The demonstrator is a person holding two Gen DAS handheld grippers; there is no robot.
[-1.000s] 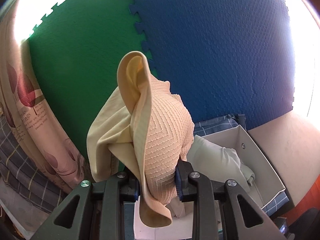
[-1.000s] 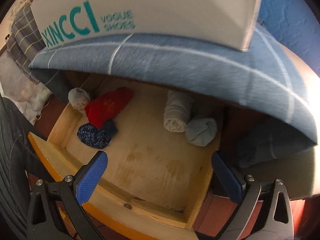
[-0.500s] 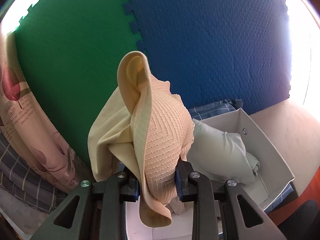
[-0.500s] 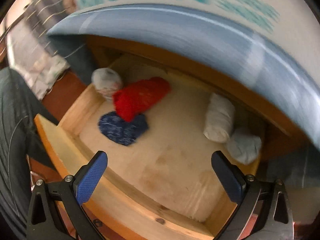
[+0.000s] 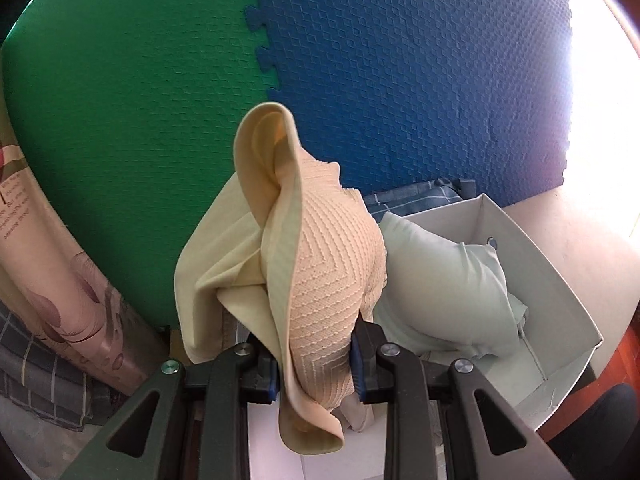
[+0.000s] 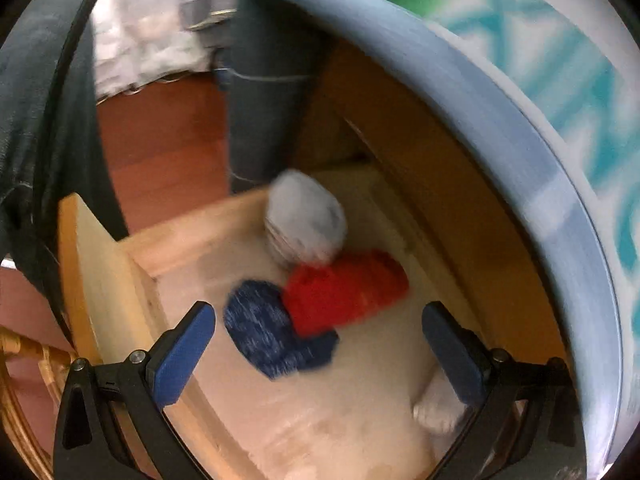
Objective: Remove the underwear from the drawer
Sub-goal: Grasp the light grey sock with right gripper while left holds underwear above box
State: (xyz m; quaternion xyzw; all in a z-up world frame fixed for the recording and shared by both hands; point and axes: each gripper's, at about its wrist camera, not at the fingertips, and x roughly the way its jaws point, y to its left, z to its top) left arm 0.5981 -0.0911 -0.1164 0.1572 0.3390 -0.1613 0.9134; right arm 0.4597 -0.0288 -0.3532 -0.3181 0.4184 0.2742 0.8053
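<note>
**Green and blue foam wall behind, beige underwear pinched upright**

Against green (image 5: 120, 120) and blue foam mats (image 5: 420, 80), beige underwear (image 5: 320, 280) stands with long axis vertical, folded loop pointing up, loose hem drooping below the pads. Pinched at the lower part by the left claw (image 5: 316, 364), pads pressed into cloth on both sides. Just right and behind, white box (image 5: 560, 292) with pale green garment (image 5: 448, 280) inside, near corner cut off by the claw arm. Over the wooden drawer (image 6: 104, 280), right claw (image 6: 320, 344) spread wide, gripping nothing. Below it, blurred: red roll (image 6: 344, 288), dark blue roll (image 6: 268, 336), grey roll (image 6: 308, 216); pale roll (image 6: 436, 412) half hidden behind the right finger.
</note>
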